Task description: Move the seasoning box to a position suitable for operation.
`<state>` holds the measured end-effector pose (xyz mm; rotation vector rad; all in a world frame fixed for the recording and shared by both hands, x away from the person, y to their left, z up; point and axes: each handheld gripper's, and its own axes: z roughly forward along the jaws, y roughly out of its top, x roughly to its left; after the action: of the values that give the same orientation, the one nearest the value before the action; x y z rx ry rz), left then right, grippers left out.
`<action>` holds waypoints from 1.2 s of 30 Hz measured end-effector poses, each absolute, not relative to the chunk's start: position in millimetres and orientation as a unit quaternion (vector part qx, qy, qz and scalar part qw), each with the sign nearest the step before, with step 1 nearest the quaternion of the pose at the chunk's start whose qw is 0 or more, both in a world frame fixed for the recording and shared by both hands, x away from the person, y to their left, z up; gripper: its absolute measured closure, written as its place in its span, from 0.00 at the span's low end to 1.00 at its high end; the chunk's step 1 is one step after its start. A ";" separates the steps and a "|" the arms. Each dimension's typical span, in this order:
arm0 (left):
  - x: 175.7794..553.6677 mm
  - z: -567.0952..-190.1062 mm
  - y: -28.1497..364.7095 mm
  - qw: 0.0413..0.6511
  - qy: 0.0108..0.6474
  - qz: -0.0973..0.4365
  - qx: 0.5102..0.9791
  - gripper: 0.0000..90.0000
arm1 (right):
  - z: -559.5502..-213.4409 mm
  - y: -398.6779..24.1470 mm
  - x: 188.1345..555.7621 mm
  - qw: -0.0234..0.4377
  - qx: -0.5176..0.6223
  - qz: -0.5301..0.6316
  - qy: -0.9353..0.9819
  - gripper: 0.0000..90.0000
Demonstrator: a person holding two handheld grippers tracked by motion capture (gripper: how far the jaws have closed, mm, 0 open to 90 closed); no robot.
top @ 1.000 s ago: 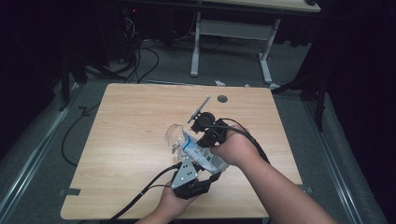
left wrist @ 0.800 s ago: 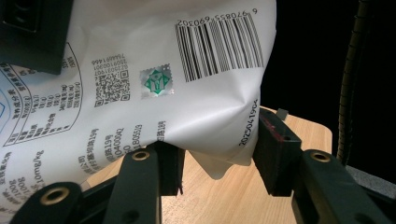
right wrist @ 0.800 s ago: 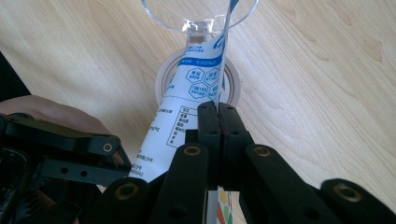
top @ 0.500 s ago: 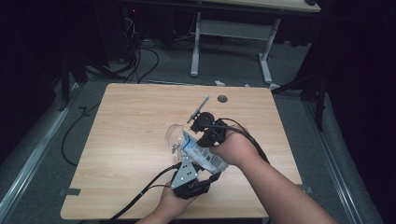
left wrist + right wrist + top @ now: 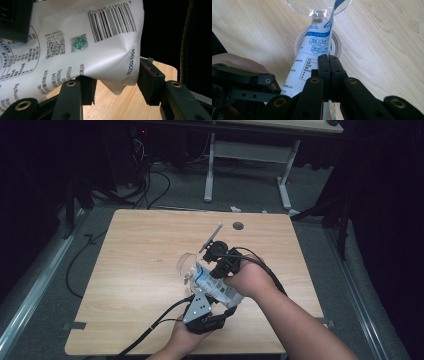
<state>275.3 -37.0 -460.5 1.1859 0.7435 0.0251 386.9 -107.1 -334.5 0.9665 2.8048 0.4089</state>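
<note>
The right claw (image 5: 328, 62) had its two black jaws pressed tight together on the edge of a white plastic pouch printed with blue panels and small black text (image 5: 312, 60), holding it slanted so that its top corner dipped into the bowl of a clear stemmed glass (image 5: 318, 7) standing on the pale wooden worktop (image 5: 387, 50). From above, the pouch (image 5: 215, 287) hung between the two hands near the front middle of the worktop (image 5: 140, 270), with the glass (image 5: 186, 265) just beyond its upper end. The left claw (image 5: 116, 86) sat below at the pouch's lower end, near the barcode; its jaws had just been opening, and they stood apart with the crumpled bottom corner of the pouch (image 5: 100, 50) between them, the right-hand pad close to the foil while the other sat under it, though I could not tell whether either pad pressed on it. The left claw (image 5: 205, 312) was held from the near edge, its cable trailing off towards the front.
</note>
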 end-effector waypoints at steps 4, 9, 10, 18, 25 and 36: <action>274.5 -460.7 -36.6 0.764 0.340 0.014 0.548 0.59 | -336.1 -105.7 386.6 0.075 0.317 0.137 0.935 1.00; 273.7 -461.1 -37.9 0.766 0.341 0.013 0.546 0.59 | -336.2 -105.7 385.6 0.075 0.317 0.134 0.936 1.00; 273.7 -460.9 -38.0 0.766 0.340 0.012 0.545 0.59 | -335.8 -106.3 385.3 0.075 0.318 0.134 0.935 1.00; 274.2 -461.5 -39.1 0.767 0.339 0.011 0.545 0.59 | -335.2 -108.9 385.1 0.076 0.320 0.138 0.934 1.00; 274.0 -463.6 -38.4 0.764 0.336 0.015 0.551 0.60 | -335.8 -110.3 384.7 0.076 0.321 0.140 0.934 1.00; 271.8 -466.5 -38.6 0.764 0.334 0.014 0.552 0.60 | -336.3 -111.1 382.0 0.076 0.322 0.138 0.934 1.00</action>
<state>271.8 -38.6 -466.5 1.2002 0.7272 0.0296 382.0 -111.1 -336.3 0.9655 2.7989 0.4125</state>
